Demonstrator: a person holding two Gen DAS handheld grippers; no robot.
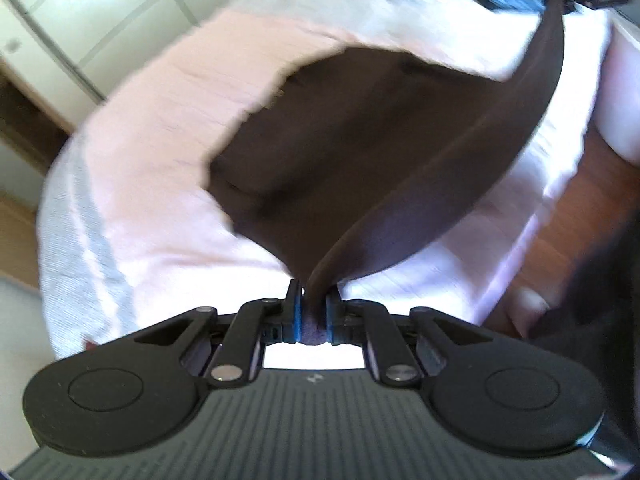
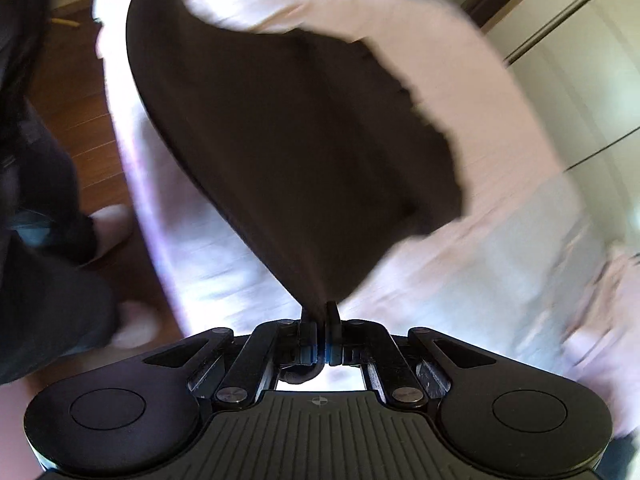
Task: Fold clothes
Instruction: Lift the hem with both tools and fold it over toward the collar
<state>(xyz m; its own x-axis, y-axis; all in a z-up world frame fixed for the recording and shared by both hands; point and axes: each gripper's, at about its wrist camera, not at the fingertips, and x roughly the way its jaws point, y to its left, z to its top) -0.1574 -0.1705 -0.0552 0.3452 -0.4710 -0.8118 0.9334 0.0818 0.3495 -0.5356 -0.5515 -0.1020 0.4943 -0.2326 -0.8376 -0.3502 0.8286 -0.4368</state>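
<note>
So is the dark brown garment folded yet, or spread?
Spread, not folded: the dark brown garment hangs stretched between the left tool and right tool.

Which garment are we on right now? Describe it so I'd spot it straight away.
Find the bed with the pale pink cover. Above it hangs the dark brown garment, stretched between the left gripper and the right gripper, each shut on an edge. It is the only dark cloth against the pale bedding.

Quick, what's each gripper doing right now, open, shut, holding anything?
Left gripper: shut on the dark brown garment, pinching its edge.
Right gripper: shut on the same dark brown garment, at another edge.
</note>
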